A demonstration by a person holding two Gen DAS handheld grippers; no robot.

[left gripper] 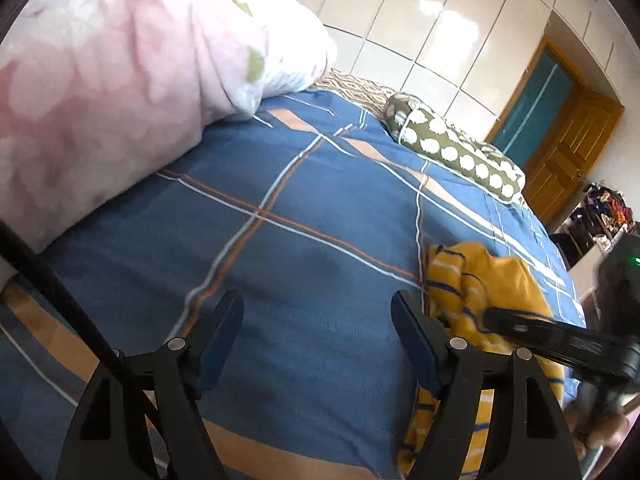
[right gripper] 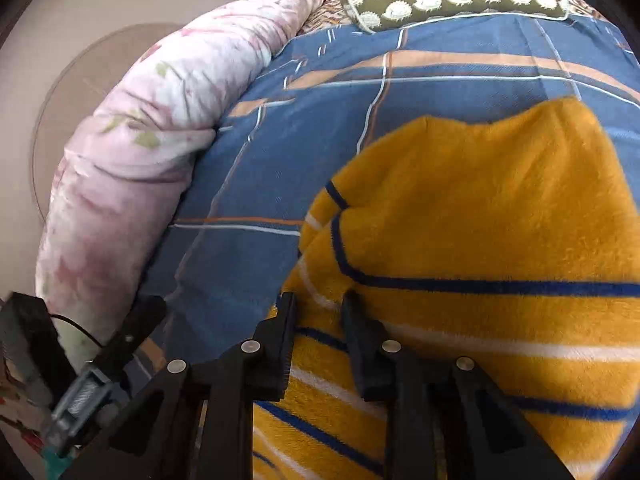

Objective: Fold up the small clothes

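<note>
A yellow fleece garment with blue and white stripes lies bunched on the blue plaid bedsheet. My right gripper is shut on a fold of the garment near its left edge. In the left wrist view the garment is at the right, and the right gripper reaches over it from the right. My left gripper is open and empty above the bare sheet, just left of the garment.
A rolled pink floral duvet lies along the left side of the bed, also in the right wrist view. An olive pillow with white dots lies at the head. A wooden door and white wardrobes stand beyond.
</note>
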